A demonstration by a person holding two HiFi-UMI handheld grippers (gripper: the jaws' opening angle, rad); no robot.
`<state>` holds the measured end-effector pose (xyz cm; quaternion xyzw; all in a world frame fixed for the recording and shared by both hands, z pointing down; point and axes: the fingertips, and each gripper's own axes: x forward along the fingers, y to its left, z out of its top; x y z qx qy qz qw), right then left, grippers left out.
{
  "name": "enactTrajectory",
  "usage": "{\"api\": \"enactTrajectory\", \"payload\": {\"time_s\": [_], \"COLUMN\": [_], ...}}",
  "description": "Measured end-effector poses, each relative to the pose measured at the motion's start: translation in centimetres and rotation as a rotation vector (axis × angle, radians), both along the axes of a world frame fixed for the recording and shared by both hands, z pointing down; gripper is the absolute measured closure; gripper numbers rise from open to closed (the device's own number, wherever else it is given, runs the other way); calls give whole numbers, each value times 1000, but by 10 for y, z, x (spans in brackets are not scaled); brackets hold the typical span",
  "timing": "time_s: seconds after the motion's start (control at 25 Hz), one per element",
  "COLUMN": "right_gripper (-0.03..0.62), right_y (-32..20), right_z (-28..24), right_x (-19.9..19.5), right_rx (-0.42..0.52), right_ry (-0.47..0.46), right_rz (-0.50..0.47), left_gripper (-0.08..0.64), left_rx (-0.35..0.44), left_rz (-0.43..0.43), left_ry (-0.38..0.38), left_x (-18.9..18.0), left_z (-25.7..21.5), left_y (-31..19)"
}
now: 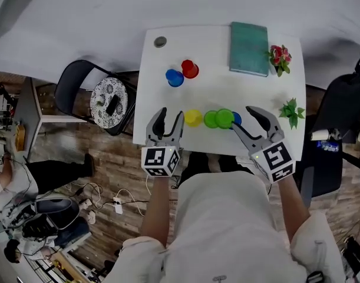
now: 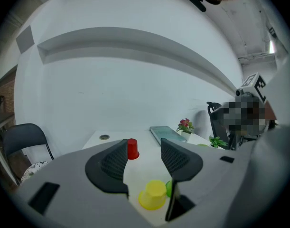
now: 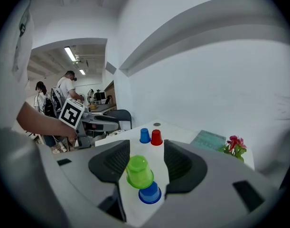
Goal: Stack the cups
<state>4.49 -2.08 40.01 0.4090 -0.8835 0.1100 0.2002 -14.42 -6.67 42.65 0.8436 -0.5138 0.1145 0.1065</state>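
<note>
Several upturned plastic cups stand on the white table (image 1: 215,87). A blue cup (image 1: 175,77) and a red cup (image 1: 190,69) sit together at the back. Near the front edge a yellow cup (image 1: 193,118), two green cups (image 1: 211,119) (image 1: 224,118) and a second blue cup (image 1: 236,119) form a row. My left gripper (image 1: 171,114) is open just left of the yellow cup (image 2: 153,194), holding nothing. My right gripper (image 1: 240,118) is open by the near blue cup (image 3: 150,193). A green cup (image 3: 139,171) shows between its jaws, clear of the pads.
A teal book (image 1: 248,48) lies at the back right beside a pink-flowered plant (image 1: 280,56). A small green plant (image 1: 292,112) stands at the right edge. A cable hole (image 1: 160,41) is at the back left. Chairs (image 1: 91,96) flank the table.
</note>
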Motion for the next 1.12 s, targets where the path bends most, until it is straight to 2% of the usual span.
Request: {"api": "enactTrajectory", "payload": {"time_s": [0.6,1.12], "right_gripper": [364,365], "right_y": [-13,-2], "right_z": [-10,-6], "right_x": [-5,-23], "right_rx": [-23,-68], "right_ry": [7,15], "right_rz": [276,486], "left_gripper": [333,333], "left_rx": [-60,-114], "left_rz": [184,329], "left_ry": [-39,-65], "left_x": [-23,-31], "left_z": [35,82], "left_y": [-91,-144]}}
